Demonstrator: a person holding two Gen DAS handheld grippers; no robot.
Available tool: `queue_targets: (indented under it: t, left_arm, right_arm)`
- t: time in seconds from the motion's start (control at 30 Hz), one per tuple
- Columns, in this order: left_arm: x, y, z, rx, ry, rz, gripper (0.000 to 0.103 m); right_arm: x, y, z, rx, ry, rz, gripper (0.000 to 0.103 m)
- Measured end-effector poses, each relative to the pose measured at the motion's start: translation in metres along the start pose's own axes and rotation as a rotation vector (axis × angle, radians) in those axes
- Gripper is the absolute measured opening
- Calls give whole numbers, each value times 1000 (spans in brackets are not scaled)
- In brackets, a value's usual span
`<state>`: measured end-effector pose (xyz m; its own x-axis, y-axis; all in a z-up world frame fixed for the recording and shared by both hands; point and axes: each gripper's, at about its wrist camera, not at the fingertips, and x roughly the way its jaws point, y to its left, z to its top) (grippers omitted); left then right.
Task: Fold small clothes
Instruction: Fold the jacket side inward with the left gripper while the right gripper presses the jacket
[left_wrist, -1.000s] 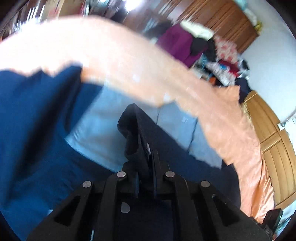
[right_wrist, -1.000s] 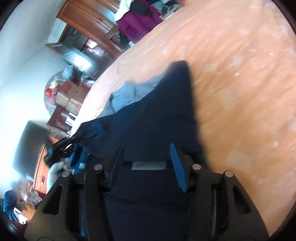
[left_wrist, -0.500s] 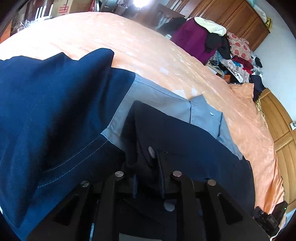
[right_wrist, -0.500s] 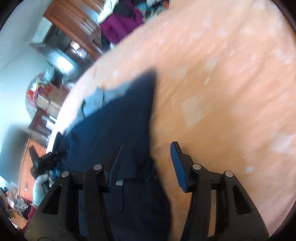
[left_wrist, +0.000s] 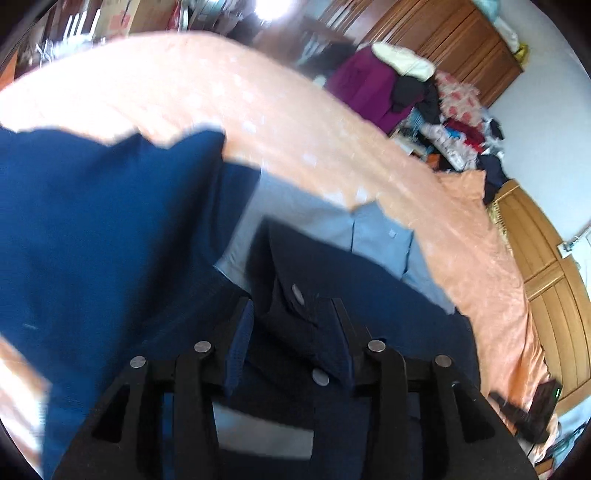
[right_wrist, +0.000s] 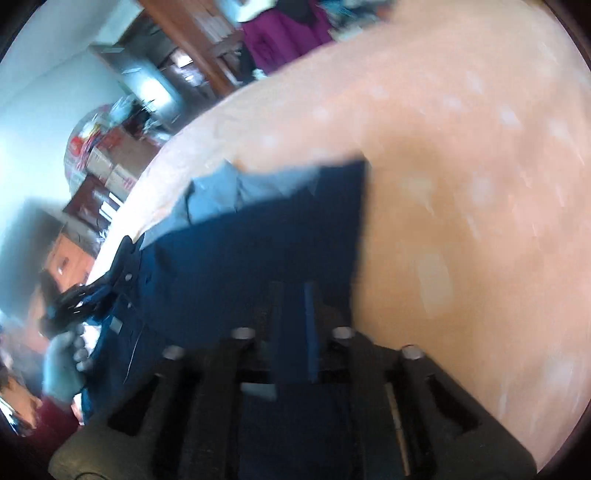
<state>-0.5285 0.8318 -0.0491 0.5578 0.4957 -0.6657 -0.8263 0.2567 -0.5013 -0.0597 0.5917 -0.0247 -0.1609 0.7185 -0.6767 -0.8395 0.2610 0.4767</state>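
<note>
Left wrist view: left hand-held gripper (left_wrist: 293, 332) jaws apart, dark buttoned flap of navy shirt (left_wrist: 110, 236) between them, ungripped. Shirt on orange bed (left_wrist: 295, 122).

Right wrist view: right hand-held gripper (right_wrist: 293, 321) nearly closed on shirt (right_wrist: 258, 251) hem; shirt's long axis runs away leftward toward collar.

Big bed (left_wrist: 280, 122) with a peach, white-speckled cover – that's the whole surface. Navy garment (left_wrist: 92, 229) spread flat on it at about 8 o'clock, a light blue panel (left_wrist: 380, 232) showing near its middle. A small dark object (left_wrist: 532, 410) lies at 4 o'clock – too blurry to tell.
</note>
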Motion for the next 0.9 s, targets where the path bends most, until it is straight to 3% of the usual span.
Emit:
queue_targets:
  t: [0.07,0.13,0.2,0.23,0.33,0.47,0.63,0.8,0.9]
  left_arm:
    - [-24,9,5,-1,-42,4,45]
    - [-44,24,8,-12,-67,24,47]
    - [-68,53,12,-38,-87,69,47]
    - [-77,67,13,-52,-95,90,47]
    - [-121,143,17,-183,-154,186,52]
    - [-163,237,29,-327,-235,342,62]
    - [-160,315,53,-418,-220,372,61]
    - [-140,337,91,-374,-230,441,61]
    - [-129,345,105,-348,-221,475,51]
  right_arm:
    - [32,3,32,-48,23,2,39]
    - [71,-8,54,-67,77,-40,39]
    - [106,-21,55,-59,184,-74,41]
    - [113,-24,52,-56,196,-76,39]
    - [94,-11,47,-90,163,-130,42]
    - [51,12,38,-93,90,-70,51]
    - [29,34,12,-61,81,-46,55]
    - [44,70,-12,-32,107,-12,55]
    - [51,89,-21,-47,117,-3,55]
